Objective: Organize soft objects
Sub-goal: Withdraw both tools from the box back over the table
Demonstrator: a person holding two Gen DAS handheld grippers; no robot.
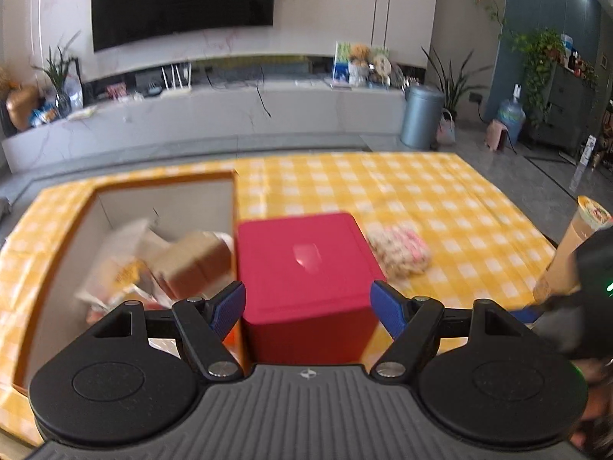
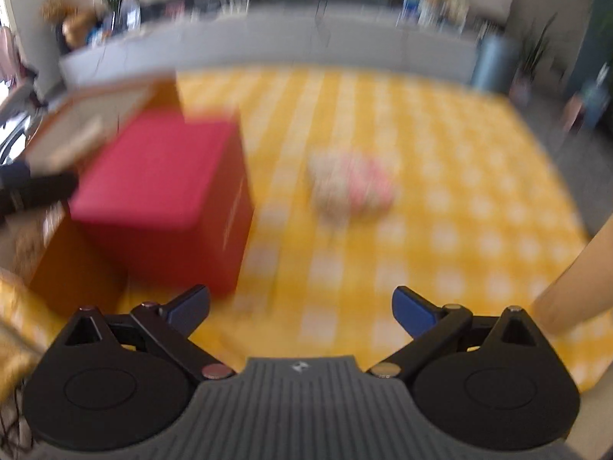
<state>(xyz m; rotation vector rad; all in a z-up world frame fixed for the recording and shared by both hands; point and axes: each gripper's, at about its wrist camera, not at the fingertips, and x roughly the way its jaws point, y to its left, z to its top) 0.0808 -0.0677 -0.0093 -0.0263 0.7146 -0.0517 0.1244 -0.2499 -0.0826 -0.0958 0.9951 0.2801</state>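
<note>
A soft pink-and-cream bundle (image 1: 400, 251) (image 2: 350, 188) lies on the yellow checked tablecloth (image 1: 440, 199) (image 2: 440, 199), right of a closed red box (image 1: 306, 268) (image 2: 164, 191). My left gripper (image 1: 307, 308) is open, its blue pads standing on either side of the red box's near end, apart from it. The right gripper (image 2: 300, 308) is open over bare cloth, with the bundle ahead of it and the red box to its left. An open orange box (image 1: 126, 237) (image 2: 95, 122) left of the red one holds bread and crumpled packets.
A tall tan paper cup (image 1: 571, 245) (image 2: 574, 291) stands at the table's right edge, by the right gripper's dark body (image 1: 586, 299). Beyond the far edge are floor, a low TV bench and a grey bin (image 1: 421, 115). The right wrist view is heavily blurred.
</note>
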